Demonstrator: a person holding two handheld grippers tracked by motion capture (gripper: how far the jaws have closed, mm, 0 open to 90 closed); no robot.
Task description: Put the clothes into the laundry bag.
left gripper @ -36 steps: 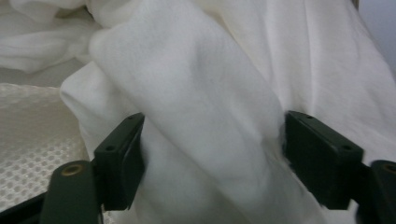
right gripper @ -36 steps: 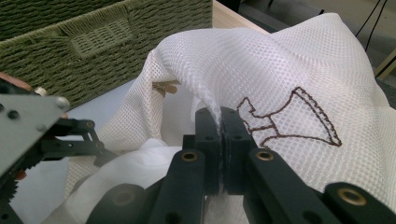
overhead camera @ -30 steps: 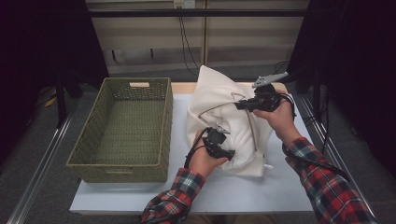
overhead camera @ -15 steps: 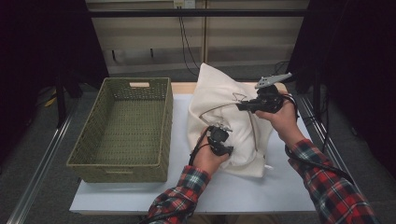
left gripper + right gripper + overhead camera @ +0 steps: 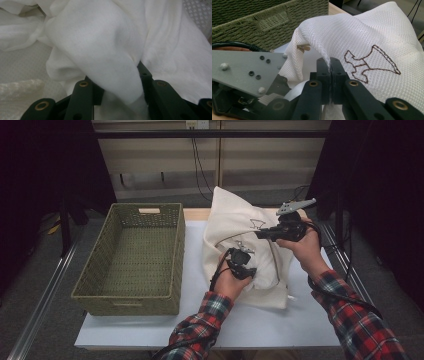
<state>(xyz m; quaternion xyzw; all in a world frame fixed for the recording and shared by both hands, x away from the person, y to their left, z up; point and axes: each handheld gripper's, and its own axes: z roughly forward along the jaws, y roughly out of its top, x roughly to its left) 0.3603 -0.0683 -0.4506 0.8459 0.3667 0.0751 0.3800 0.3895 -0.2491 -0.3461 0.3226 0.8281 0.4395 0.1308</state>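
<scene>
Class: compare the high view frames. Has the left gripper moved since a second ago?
Yes. The left gripper has shifted slightly up the picture, away from the near table edge, deeper into the white mesh bag.

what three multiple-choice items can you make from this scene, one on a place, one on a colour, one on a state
1. Where is the woven basket?
A. left part of the table
B. on the floor
C. on the white mesh bag

2. What colour is the basket?
A. red
B. green
C. blue

3. How does the right gripper stand?
A. wide open
B. lying on the table
C. shut on the white mesh bag

A: it sits left of the bag. B: its weave is olive green. C: its jaws pinch the mesh edge.
</scene>
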